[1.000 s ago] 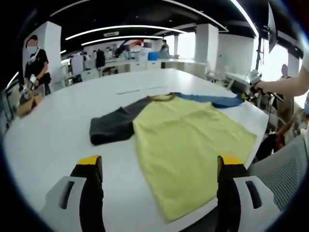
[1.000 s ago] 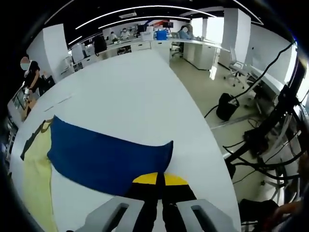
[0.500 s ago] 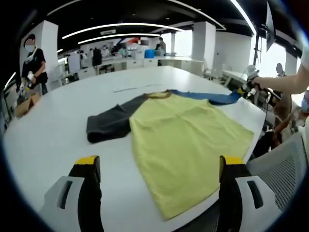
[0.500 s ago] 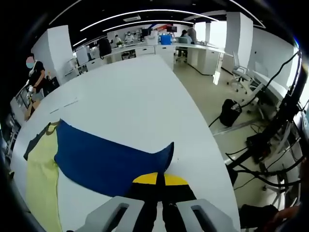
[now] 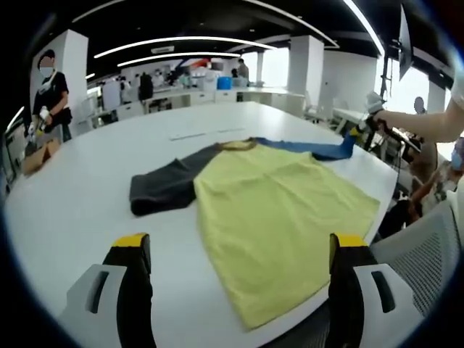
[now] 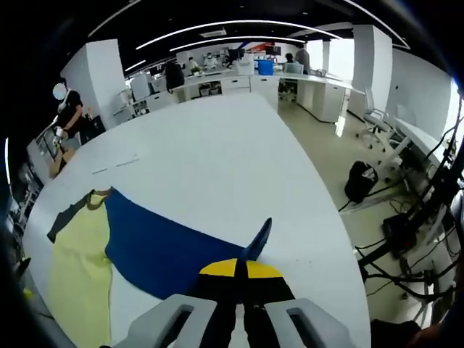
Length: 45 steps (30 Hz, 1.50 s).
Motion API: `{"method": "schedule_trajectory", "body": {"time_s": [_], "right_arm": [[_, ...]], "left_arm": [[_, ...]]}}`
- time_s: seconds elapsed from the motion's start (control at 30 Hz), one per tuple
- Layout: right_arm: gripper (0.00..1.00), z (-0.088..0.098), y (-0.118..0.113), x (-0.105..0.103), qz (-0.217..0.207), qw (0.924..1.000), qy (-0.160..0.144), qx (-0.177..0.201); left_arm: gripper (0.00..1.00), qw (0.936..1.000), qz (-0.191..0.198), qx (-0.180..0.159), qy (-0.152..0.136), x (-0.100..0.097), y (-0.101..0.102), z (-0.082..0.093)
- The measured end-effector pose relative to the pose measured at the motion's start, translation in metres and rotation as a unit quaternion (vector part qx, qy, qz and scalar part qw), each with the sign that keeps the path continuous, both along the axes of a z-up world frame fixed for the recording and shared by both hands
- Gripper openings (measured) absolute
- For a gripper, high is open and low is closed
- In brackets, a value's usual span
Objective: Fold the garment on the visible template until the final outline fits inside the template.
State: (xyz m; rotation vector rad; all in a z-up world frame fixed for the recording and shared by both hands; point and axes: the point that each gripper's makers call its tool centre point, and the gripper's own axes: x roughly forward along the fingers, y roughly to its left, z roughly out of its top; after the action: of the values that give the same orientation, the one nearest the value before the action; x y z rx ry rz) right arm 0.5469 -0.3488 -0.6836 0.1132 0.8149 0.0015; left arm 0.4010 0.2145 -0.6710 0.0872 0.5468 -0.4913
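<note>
The right gripper (image 6: pixel 240 270) is clamped on the blue sleeve (image 6: pixel 174 243), lifting its end off the table (image 6: pixel 217 152). The left gripper (image 5: pixel 239 254) hovers wide open, the yellow shirt body (image 5: pixel 275 210) ahead between its jaws.

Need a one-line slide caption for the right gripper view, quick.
Right hand-held gripper, shut on the blue sleeve, lifts its cuff off the white table beside the yellow shirt body.

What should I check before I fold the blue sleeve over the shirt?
1. Right claw shut on the blue sleeve: ok, its end is pinched and lifted.
2. Left claw free: ok, open, hovering short of the hem.
3. Yellow body flat on the table: ok, a few slight wrinkles.
4. Grey sleeve spread out: ok, lying flat and unfolded.
5. Template outline: cannot tell, only faint marks beyond the collar.
6. Whole shirt on the table: cannot tell, the near hem lies close to the edge.
</note>
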Motion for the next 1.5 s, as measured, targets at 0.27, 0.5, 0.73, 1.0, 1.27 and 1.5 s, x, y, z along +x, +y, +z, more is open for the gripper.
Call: {"method": "schedule_trajectory", "body": {"time_s": [0.27, 0.5, 0.73, 1.0, 1.27, 1.5], "right_arm": [[0.0, 0.015, 0.042, 0.014, 0.041, 0.999, -0.015, 0.014], [0.0, 0.018, 0.067, 0.028, 0.078, 0.9967, -0.012, 0.019], [0.0, 0.023, 0.093, 0.034, 0.1, 0.9946, -0.015, 0.023], [0.0, 0.022, 0.123, 0.042, 0.126, 0.9917, -0.012, 0.023], [0.0, 0.022, 0.146, 0.048, 0.144, 0.9892, -0.011, 0.028], [0.0, 0.023, 0.168, 0.051, 0.161, 0.9864, -0.01, 0.031]], "left_arm": [[0.99, 1.0, 0.001, -0.001, -0.002, -0.002, 0.001, 0.001], [0.99, 1.0, 0.002, -0.001, -0.003, -0.002, 0.002, 0.002], [0.99, 1.0, 0.004, -0.001, -0.001, -0.004, 0.003, 0.001], [0.99, 1.0, 0.001, 0.0, 0.001, -0.004, 0.002, 0.0], [0.99, 1.0, -0.002, 0.0, 0.001, -0.004, 0.0, 0.0], [0.99, 1.0, -0.005, 0.002, 0.003, -0.005, -0.001, -0.001]]}}
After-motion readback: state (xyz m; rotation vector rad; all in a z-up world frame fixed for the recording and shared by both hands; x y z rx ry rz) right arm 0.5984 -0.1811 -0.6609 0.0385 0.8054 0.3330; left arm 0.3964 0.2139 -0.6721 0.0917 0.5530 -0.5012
